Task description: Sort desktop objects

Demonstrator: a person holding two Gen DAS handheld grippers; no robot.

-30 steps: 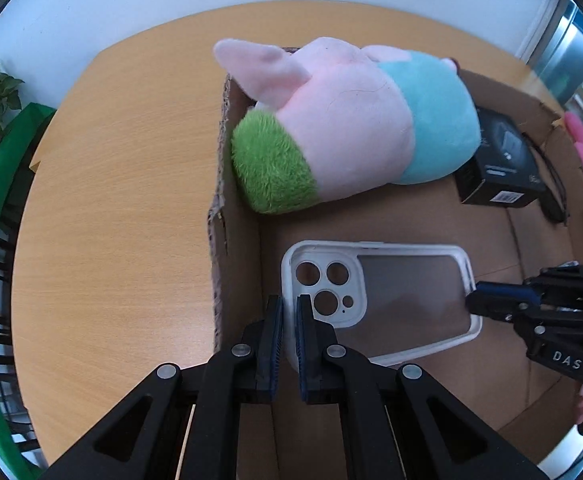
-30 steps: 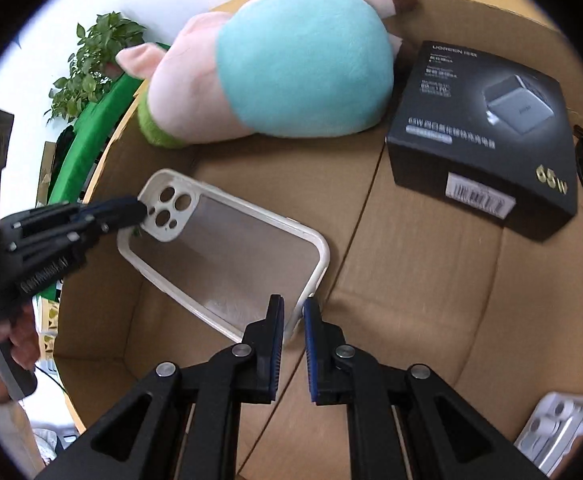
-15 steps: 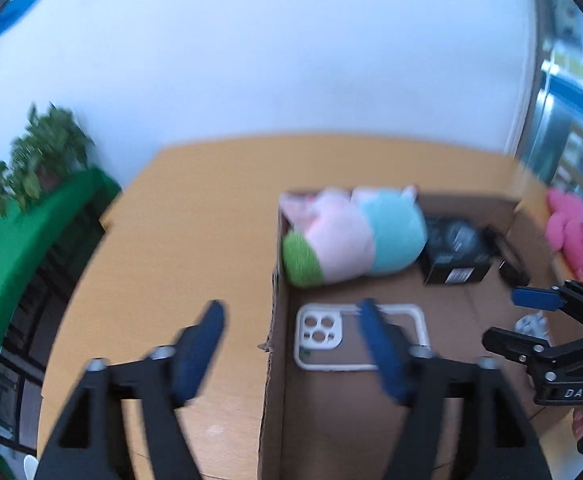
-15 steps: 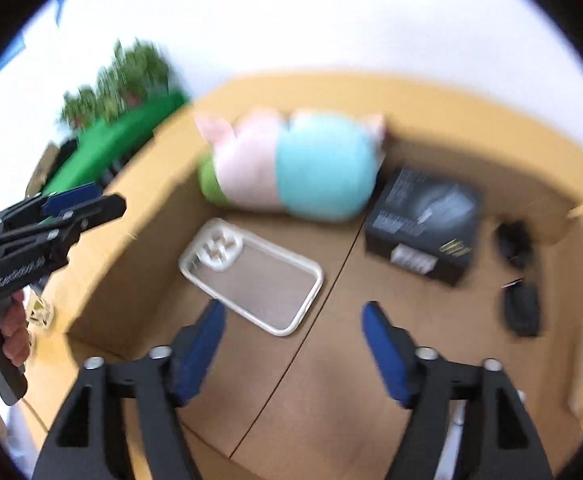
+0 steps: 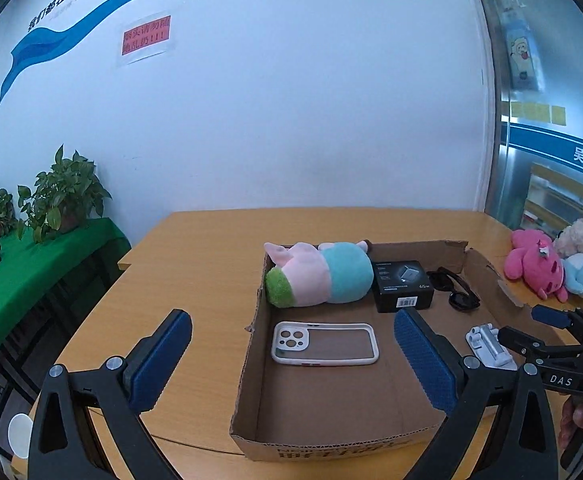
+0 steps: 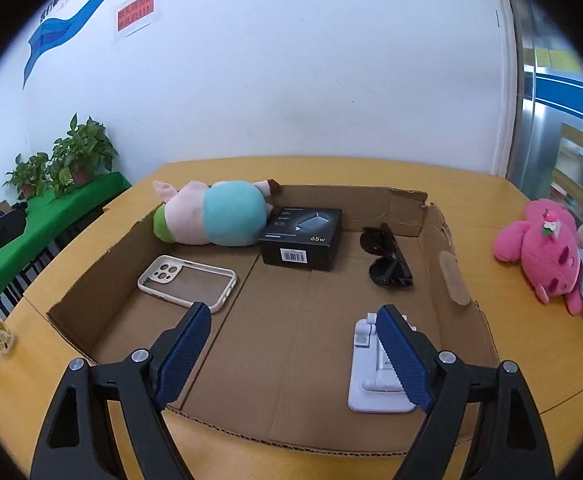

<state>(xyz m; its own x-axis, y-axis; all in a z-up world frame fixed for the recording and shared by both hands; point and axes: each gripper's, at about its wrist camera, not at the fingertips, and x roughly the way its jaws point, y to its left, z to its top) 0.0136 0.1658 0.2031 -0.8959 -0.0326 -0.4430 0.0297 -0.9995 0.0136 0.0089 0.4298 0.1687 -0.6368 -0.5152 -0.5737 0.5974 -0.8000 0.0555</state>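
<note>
Box [image 6: 407, 208] sits on the bench [image 6: 531, 352] and holds five things, each apart from the next except the plush [image 6: 215, 220] and charger box [image 6: 303, 240], which touch along the far wall; the case [image 6: 187, 280] lies flat near the left wall, the sunglasses [image 6: 387, 260] toward the right, the stand [image 6: 375, 376] in the near right corner. Both grippers hang above the near edge with fingers spread wide and nothing between them: left gripper [image 5: 291, 360], right gripper [image 6: 291, 356]. Three more plush toys lie on the bench outside the box, right of it, led by the pink toy [image 6: 543, 248]. If they belong inside, the right gripper is the nearer one; I would take the pink toy across its body, where the stuffing gives and the fingers can bite, not by a limb. Free cardboard lies in the middle and near part, so set it there, lowering over the torn right wall rather than dragging across it, and keep clear of the sunglasses, whose lenses would scratch.
</note>
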